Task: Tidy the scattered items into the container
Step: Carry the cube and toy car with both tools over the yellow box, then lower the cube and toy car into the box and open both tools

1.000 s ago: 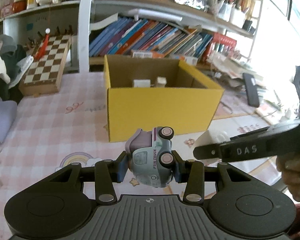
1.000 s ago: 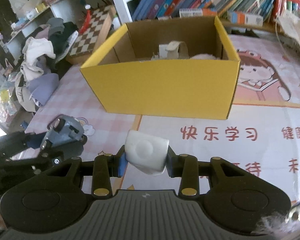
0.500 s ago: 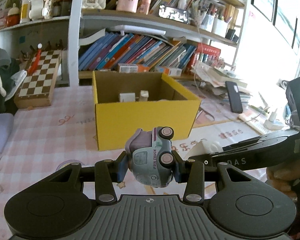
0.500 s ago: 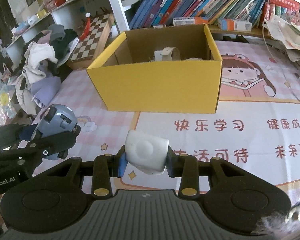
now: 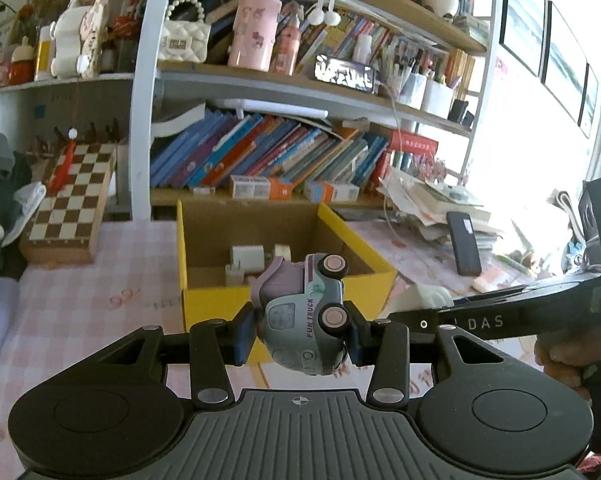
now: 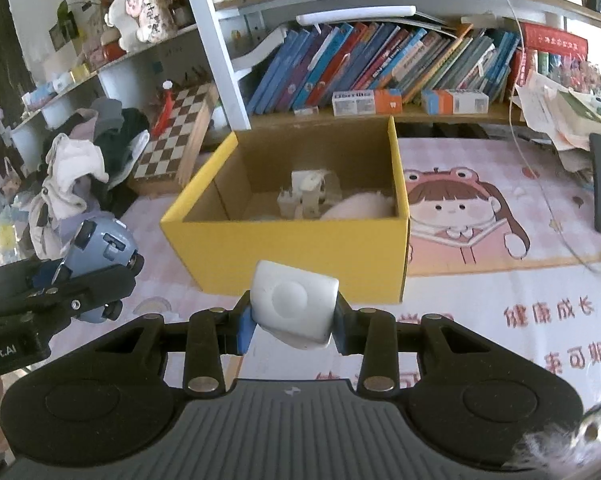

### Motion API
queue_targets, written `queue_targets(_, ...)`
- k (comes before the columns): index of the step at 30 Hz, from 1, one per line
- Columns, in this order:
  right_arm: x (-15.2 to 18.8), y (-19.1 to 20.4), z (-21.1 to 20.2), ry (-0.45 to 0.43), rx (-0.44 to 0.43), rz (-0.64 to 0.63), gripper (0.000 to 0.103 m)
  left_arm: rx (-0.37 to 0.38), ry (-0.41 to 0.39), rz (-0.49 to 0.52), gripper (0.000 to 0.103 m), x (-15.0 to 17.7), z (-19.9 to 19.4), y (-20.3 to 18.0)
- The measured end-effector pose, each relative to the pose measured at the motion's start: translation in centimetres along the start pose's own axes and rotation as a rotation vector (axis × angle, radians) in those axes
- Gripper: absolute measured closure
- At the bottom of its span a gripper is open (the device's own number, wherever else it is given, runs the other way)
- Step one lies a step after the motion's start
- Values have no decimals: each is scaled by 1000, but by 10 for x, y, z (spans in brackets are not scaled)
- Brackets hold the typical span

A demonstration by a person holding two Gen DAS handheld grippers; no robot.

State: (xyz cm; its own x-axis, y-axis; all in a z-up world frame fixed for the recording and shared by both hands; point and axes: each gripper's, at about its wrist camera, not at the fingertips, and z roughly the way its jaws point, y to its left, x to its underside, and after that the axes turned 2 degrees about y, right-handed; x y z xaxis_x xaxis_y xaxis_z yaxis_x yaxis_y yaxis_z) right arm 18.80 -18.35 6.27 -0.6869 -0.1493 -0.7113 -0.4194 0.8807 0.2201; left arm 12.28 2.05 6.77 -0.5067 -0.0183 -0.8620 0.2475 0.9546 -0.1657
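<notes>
The left claw (image 5: 302,330) is clamped on a small grey-green toy truck (image 5: 302,320) lettered FUN TRUCK, which sits tipped on its side between the two pads with its pink-hubbed wheels facing right. The right claw (image 6: 292,320) is closed on a white rounded block (image 6: 294,308) with a shallow round dimple on its face, pinched from both sides. Both held things hang above the worktop (image 6: 480,300), which is covered with a pink cartoon-printed mat, and both are on the near side of the yellow cardboard box (image 6: 300,252), outside it. The box stands open-topped just ahead of the claws, and a white plug adapter (image 5: 246,258), some pale small pieces and something pinkish and fluffy (image 6: 360,208) lie inside it. In the right wrist view the left claw and its truck appear low on the left, beside the box's near corner. A chessboard (image 5: 74,200) leans behind the box, near a heap of clothes (image 6: 80,168).
</notes>
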Motion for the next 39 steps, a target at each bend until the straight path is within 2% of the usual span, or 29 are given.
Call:
queue_targets(7,-28,-10,13,-17,-31,-23,68,-23,-20,11,61,-23,23,2)
queue_targets(12,-58,-23,29,-39,-50,-56,68,-78,-23,43,61,-40,50,5)
queue_targets(19,-102,-38,68,-38,-80,-123,68,-143,25,64,61,-57,98,14)
queue_targets(26,-148,-42,120,-29,-97,-199,68,-202,119,61,61,-72,153,31)
queue_targets(31,-164,-35,171,42,-30,-409,68,-237,217,94,61,-78,191,44)
queue_targets(37,-153,-29,220,178,12,-711,68,-241,348,184,61,-83,233,46)
queue_targets(39,-150,-25,229,194,26,-799,68,-238,381,203,61,-85,245,45)
